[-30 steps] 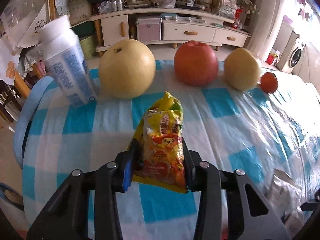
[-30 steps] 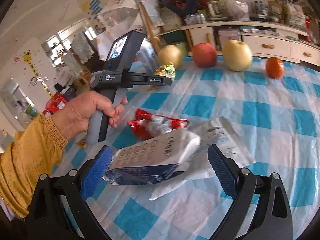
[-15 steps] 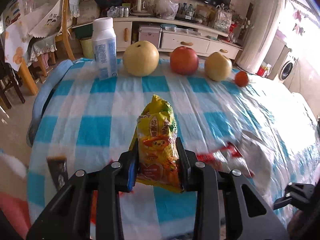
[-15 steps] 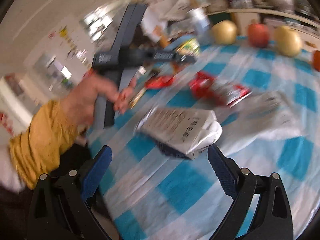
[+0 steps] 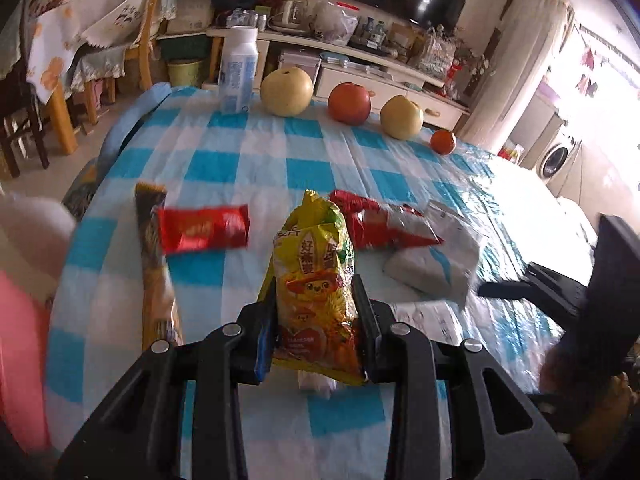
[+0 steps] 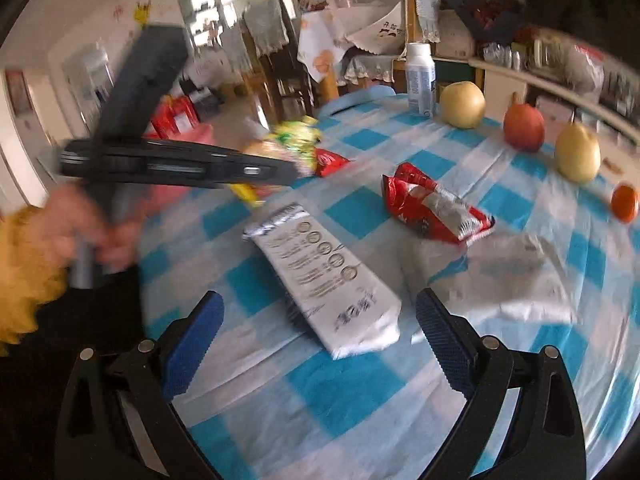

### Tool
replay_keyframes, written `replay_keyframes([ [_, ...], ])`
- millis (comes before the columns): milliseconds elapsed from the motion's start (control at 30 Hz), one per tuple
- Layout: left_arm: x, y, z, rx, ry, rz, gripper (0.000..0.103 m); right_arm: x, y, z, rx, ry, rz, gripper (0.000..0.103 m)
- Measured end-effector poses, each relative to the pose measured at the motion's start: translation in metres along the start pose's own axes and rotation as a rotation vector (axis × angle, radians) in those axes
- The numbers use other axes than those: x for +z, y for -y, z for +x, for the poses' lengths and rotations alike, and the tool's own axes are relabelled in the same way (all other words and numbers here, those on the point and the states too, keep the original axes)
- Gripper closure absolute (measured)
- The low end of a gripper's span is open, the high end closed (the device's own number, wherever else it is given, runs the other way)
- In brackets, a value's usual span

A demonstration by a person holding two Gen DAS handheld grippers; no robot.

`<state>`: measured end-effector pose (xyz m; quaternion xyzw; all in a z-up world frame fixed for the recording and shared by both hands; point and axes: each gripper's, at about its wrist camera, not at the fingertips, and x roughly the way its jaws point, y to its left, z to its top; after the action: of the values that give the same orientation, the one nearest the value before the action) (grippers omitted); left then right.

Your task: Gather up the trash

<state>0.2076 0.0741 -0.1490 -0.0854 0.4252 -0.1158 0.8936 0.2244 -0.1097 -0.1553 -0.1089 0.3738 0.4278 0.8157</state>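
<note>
Yellow bag point(image 5: 316, 272) clamped upright in the left gripper point(image 5: 316, 320), pads pressing its lower half from both sides, crinkled top poking up past the fingertips, bottom edge held above the desk point(image 5: 256, 152). Seen from the right wrist, same gripper side-on and blurred, bag at its tip near the desk's left edge, handle wrapped by a hand point(image 6: 80, 232) in a yellow sleeve point(image 6: 24, 280).

Right gripper point(image 6: 320, 300) spread wide, gripping nothing. White packet point(image 6: 316, 264) flat on the blue-and-white check cloth straight ahead, near end reaching just into the gap, touching neither pad, silver crimped end pointing away.

Just beyond the held bag, to its left: long brown-gold wrapper point(image 5: 154, 256) lying lengthwise, red wrapper point(image 5: 202, 230) across its upper part and touching it. To its right: red-and-silver bag point(image 5: 388, 226), torn open, resting against a grey-white pouch point(image 5: 436, 264).

Further back, bare check cloth, then a row along the far edge, well apart from the litter: bottle point(image 5: 238, 72) standing upright, big pear point(image 5: 286, 92), apple point(image 5: 349, 103), small pear point(image 5: 401, 117), orange point(image 5: 443, 141), each just beside the next without touching.

Beyond the desk, low cabinet point(image 5: 360, 72) crowded with small things too blurred to name.
</note>
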Motion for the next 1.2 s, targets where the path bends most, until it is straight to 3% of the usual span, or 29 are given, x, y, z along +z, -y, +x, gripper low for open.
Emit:
replay_keyframes([
  [133,-0.013,-0.008,-0.01,-0.004,0.012,-0.036,0.068,0.005,-0.009,0.029,-0.044,-0.044,-0.058,0.008],
  [367,-0.023,-0.034,-0.015,-0.014,0.038,-0.095,0.068,0.01,-0.001,0.056,-0.069,-0.091,-0.034,0.008],
  [433,-0.024,-0.038,-0.015,-0.009,0.038,-0.101,0.068,0.01,-0.006,0.059,-0.073,-0.103,-0.051,0.023],
  [500,-0.025,-0.044,-0.014,-0.015,0.039,-0.115,0.068,0.009,-0.013,0.062,-0.084,-0.117,-0.084,0.032],
  [700,-0.028,-0.055,-0.016,-0.04,0.042,-0.133,0.068,0.001,-0.032,0.056,-0.09,-0.119,-0.124,0.033],
  [1200,-0.033,-0.069,-0.043,-0.062,0.107,-0.122,0.068,-0.002,-0.047,0.049,-0.23,-0.078,0.069,0.039],
])
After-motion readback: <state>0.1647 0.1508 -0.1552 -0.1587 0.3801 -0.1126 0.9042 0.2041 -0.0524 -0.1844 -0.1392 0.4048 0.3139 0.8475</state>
